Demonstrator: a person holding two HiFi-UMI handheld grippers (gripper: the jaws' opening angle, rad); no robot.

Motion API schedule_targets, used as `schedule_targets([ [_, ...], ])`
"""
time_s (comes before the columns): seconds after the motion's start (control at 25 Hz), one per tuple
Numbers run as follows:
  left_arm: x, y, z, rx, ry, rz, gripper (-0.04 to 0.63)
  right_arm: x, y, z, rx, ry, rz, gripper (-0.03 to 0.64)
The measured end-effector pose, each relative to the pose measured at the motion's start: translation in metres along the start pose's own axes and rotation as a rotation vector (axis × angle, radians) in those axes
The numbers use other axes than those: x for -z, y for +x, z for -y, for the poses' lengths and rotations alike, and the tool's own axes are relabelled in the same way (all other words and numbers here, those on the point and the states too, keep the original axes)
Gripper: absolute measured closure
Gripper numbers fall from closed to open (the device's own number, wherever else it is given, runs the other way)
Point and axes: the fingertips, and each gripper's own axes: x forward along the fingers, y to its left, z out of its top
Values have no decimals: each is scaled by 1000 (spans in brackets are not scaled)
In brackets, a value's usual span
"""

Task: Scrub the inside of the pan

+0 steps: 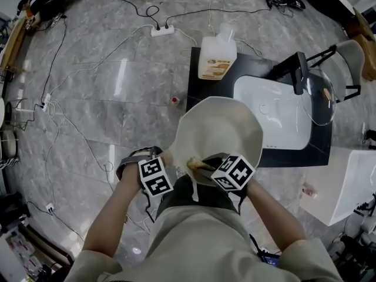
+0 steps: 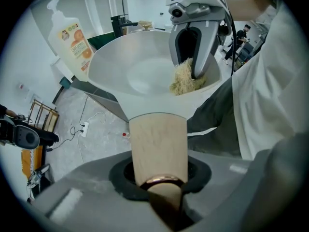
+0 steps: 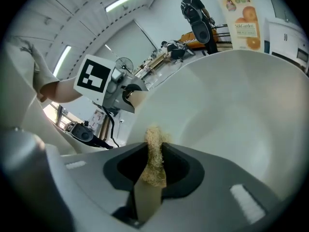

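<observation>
jaws of your left gripper (image 2: 159, 190) clenched the wooden handle (image 2: 158, 144), the surest hold on a stiff, probably slick pan (image 1: 222, 128), while the right gripper (image 3: 150, 178) pinched a soft scrubber (image 3: 154, 151).

pale beige short-sleeved shirt (image 1: 202, 245)

Grey marble-look floor (image 1: 106, 81) is littered with cables (image 1: 56, 51) and a power strip (image 1: 163, 31); a white sink (image 1: 258, 98) is set in what's probably a black counter (image 1: 208, 90).

Inside pan (image 1: 226, 128), scrubber (image 1: 196, 165); beyond pan, sink (image 1: 276, 113), soap bottle (image 1: 217, 56) at sink's left.
</observation>
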Motion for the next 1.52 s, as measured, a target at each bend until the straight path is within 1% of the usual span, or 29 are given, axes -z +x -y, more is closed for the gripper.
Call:
schedule_targets([
  [0.12,-1,1,-2,2,9,-1,485,-8,4,0,-39,-19,14,523],
  [0.2,-2,1,-3,6,18,0,485,-19,7,1,-64,-24,45,523],
  [0.28,-1,0,-3,11,32,2,485,-33,11,2,-68,-36,87,522],
  [0.32,-1,0,-3,12,40,2,485,-40,12,4,-55,-54,106,522],
  [0.4,-1,-1,-3,11,56,2,485,-54,15,11,-10,-116,129,522],
  [0.52,-2,-1,-5,8,71,4,485,-66,16,25,57,-226,118,518],
  [0.72,0,-1,-4,16,97,-8,483,-89,10,52,163,-320,140,518],
  [0.76,0,-1,-3,19,98,-9,483,-95,7,58,195,-323,150,518],
  [0.84,-1,-1,-2,24,93,-5,482,-107,-2,77,292,-326,181,518],
  [0.92,-1,0,-2,14,89,-5,482,-114,-9,94,377,-358,186,515],
  [1.0,0,0,-4,-1,84,-11,483,-116,-14,105,433,-393,165,514],
  [1.08,0,1,-3,-6,74,-11,483,-115,-23,120,515,-418,135,515],
  [1.2,-1,0,-2,-4,52,-5,483,-110,-45,147,637,-424,82,514],
  [1.28,-1,0,-2,-9,35,-7,485,-103,-61,163,704,-446,41,514],
  [1.44,0,1,-2,-25,17,-11,489,-83,-85,176,813,-501,-68,514],
  [1.52,0,1,-2,-30,3,-8,492,-67,-94,178,839,-511,-149,515],
])
